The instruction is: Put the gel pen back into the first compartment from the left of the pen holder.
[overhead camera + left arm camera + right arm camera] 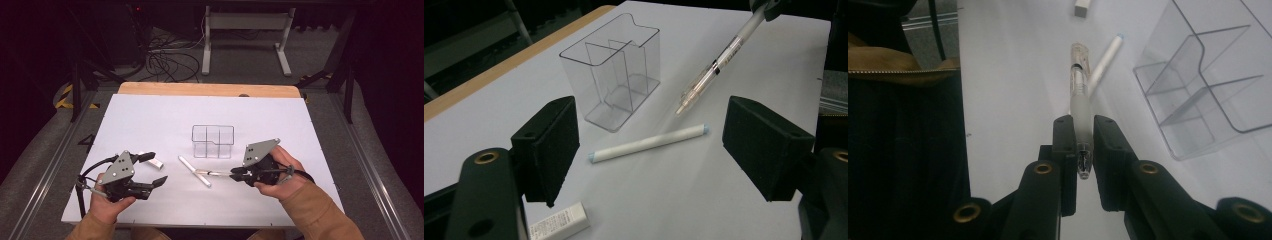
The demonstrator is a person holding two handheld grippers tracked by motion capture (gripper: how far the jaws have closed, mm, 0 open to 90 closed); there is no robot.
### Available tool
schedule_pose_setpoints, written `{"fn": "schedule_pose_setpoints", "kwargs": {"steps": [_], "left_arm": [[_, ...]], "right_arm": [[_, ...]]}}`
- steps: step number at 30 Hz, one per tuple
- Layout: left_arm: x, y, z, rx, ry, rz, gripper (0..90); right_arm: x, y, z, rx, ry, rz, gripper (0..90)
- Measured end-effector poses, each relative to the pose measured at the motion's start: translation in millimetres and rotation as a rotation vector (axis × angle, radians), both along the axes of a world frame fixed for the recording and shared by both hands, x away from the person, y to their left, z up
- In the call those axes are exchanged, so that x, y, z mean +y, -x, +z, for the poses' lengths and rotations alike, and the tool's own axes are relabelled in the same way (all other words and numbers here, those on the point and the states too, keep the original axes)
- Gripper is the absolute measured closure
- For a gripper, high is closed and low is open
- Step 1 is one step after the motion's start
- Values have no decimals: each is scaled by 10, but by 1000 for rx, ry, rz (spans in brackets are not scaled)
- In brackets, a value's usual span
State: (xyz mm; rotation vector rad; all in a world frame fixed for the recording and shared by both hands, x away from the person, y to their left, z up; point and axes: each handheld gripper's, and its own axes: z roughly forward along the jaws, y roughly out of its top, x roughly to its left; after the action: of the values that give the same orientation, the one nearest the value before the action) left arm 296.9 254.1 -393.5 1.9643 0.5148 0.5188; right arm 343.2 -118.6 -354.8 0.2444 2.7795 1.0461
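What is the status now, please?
Right gripper shut on pen, lifted. Left gripper open, nothing between fingers. Clear organizer ahead; white stick lies beneath pen.

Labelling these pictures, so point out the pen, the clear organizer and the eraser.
pen (1081,95), right gripper view, frosted barrel
clear organizer (616,70), left gripper view, front wall
eraser (558,223), left gripper view, printed sleeve

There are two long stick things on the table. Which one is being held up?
The clear pen. The right hand-held gripper pinches its end and it pokes out over the table. The white stick lies flat, and nothing touches it.
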Motion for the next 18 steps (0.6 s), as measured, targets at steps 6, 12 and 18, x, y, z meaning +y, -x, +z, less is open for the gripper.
{"fn": "schedule_pose_setpoints", "kwargs": {"steps": [6,12,18], "left_arm": [[-11,-4,1,-1,-2,-4,235],[-70,-17,17,0,-19,-12,235],[-198,-57,81,3,-53,-54,251]], "right_arm": [[35,-35,-9,9,-16,26,812],[54,-40,-18,13,-23,35,812],[108,-57,-36,16,-15,48,812]]}}
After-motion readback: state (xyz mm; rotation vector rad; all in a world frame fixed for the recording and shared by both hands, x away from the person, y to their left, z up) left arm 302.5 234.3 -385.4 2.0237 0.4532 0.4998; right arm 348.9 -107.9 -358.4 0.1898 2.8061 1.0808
